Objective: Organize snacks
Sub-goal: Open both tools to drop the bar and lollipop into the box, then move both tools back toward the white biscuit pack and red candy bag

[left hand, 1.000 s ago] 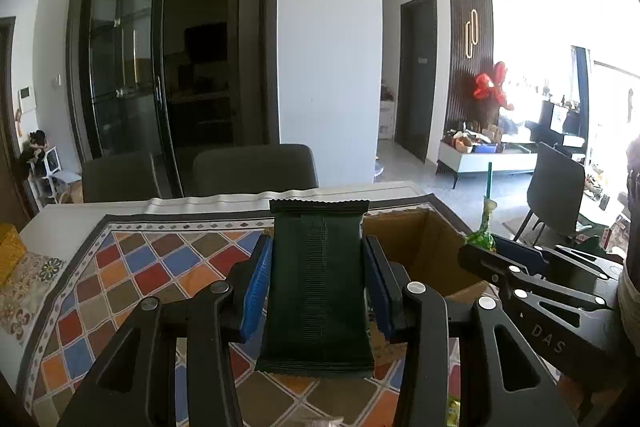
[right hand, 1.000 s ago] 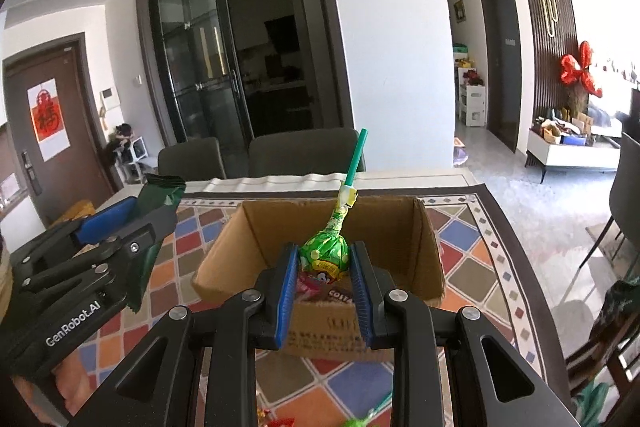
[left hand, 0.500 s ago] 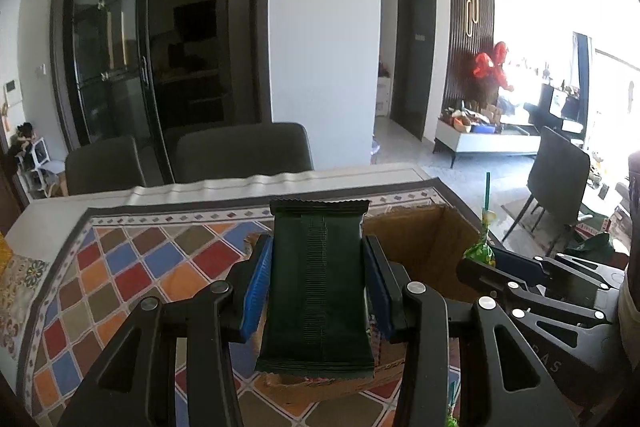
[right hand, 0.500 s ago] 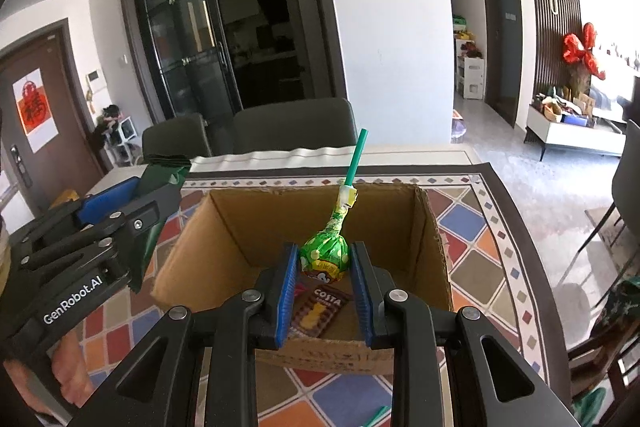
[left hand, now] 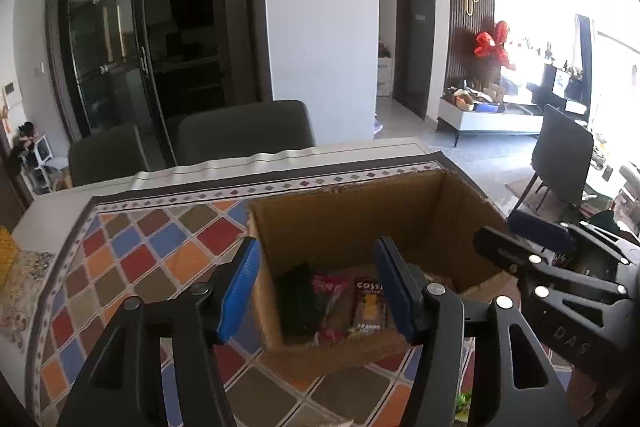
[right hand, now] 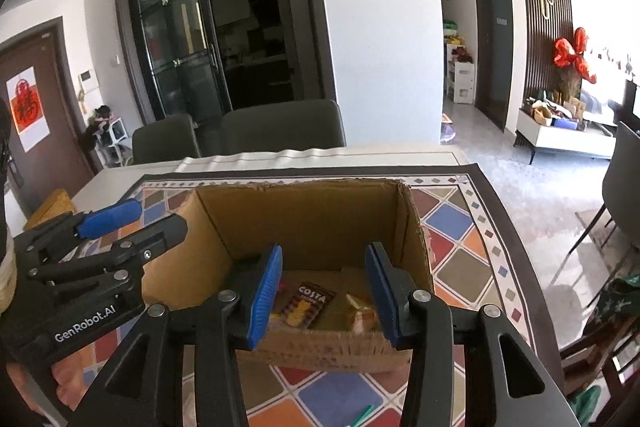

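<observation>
Dropped snacks below opening hand-held grippers

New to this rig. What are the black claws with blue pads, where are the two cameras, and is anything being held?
No robot arm: a person carries one two-finger gripper in each hand, with a fisheye camera on each looking along its fingers. One picture looks past the left gripper, the other past the right gripper; each also shows its partner at the edge. Both hang over an open cardboard box on a colourful tiled mat. Their jaws have just been opening and hold nothing. Snack packets lie in the box, including a Costa packet.
</observation>
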